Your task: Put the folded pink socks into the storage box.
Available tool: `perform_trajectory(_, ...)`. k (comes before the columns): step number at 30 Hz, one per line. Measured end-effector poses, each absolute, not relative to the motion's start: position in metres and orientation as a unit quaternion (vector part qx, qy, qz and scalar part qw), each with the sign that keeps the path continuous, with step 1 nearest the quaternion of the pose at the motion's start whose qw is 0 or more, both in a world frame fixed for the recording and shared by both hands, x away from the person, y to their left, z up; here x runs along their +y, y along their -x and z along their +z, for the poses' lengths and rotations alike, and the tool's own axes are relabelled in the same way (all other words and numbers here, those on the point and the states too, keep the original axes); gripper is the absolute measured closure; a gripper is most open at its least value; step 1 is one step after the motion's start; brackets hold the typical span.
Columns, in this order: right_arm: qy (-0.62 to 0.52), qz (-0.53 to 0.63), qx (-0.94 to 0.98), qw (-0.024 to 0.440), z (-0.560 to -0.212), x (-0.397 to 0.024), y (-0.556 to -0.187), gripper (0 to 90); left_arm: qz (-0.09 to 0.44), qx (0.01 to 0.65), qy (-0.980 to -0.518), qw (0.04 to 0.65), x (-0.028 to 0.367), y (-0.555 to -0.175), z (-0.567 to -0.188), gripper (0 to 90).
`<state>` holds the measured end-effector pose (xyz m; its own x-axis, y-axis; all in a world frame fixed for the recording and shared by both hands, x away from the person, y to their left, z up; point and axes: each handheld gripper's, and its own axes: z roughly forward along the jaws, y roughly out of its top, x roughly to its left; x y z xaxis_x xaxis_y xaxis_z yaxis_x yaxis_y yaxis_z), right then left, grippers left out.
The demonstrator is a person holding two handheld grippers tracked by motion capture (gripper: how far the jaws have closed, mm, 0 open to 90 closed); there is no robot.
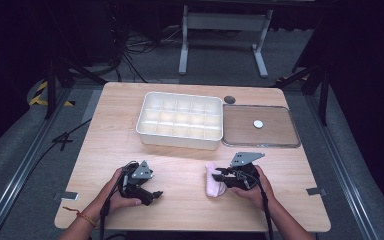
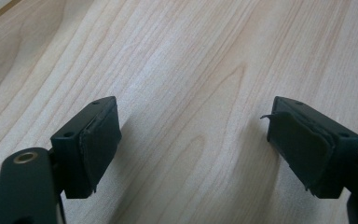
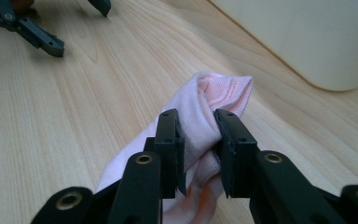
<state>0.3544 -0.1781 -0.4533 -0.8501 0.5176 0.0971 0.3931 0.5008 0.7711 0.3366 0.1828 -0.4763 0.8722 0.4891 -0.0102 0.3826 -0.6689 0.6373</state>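
Right claw (image 3: 199, 154) clenched on pink cloth (image 3: 205, 107), pinching a bunched fold; cloth lying on surface (image 1: 180, 175) near front edge, well short of the white divided tray (image 1: 180, 120). Left claw (image 2: 193, 140) released, nothing between the jaws, over bare wood. Judging progress: grasp secured, lift and any placing into tray not yet done. Lower end of cloth cut off behind the jaws; full shape hard to make out. Small white disc (image 1: 258, 123) on brown tray (image 1: 290, 135) unidentifiable.

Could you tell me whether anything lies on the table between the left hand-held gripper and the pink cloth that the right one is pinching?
Nothing visible does. The left hand-held gripper stands open over bare wood, and the table between it and the pink cloth holds nothing. The right hand-held gripper is shut on that cloth.
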Motion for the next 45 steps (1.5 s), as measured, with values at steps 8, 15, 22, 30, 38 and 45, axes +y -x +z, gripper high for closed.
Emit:
perform_trajectory(8, -0.256, 0.42, 0.864, 0.107, -0.448, -0.183, -0.351, 72.2, 0.088, 0.244, -0.901, 0.349, 0.186, -0.335, -0.481, 14.7)
perform_trajectory(15, -0.252, 0.423, 0.862, 0.118, -0.444, -0.188, -0.349, 72.2, 0.092, 0.245, -0.897, 0.357, 0.187, -0.335, -0.483, 13.5)
perform_trajectory(22, -0.257, 0.427, 0.856, 0.137, -0.438, -0.197, -0.349, 72.2, 0.091, 0.246, -0.896, 0.358, 0.186, -0.335, -0.483, 13.2)
perform_trajectory(30, -0.26, 0.432, 0.85, 0.154, -0.431, -0.206, -0.348, 72.2, 0.091, 0.247, -0.896, 0.358, 0.186, -0.335, -0.483, 12.9)
perform_trajectory(38, -0.263, 0.436, 0.844, 0.169, -0.425, -0.212, -0.347, 72.2, 0.091, 0.246, -0.896, 0.358, 0.186, -0.336, -0.483, 12.8)
perform_trajectory(45, -0.265, 0.441, 0.839, 0.177, -0.419, -0.217, -0.345, 72.2, 0.091, 0.247, -0.896, 0.358, 0.186, -0.336, -0.483, 12.8)
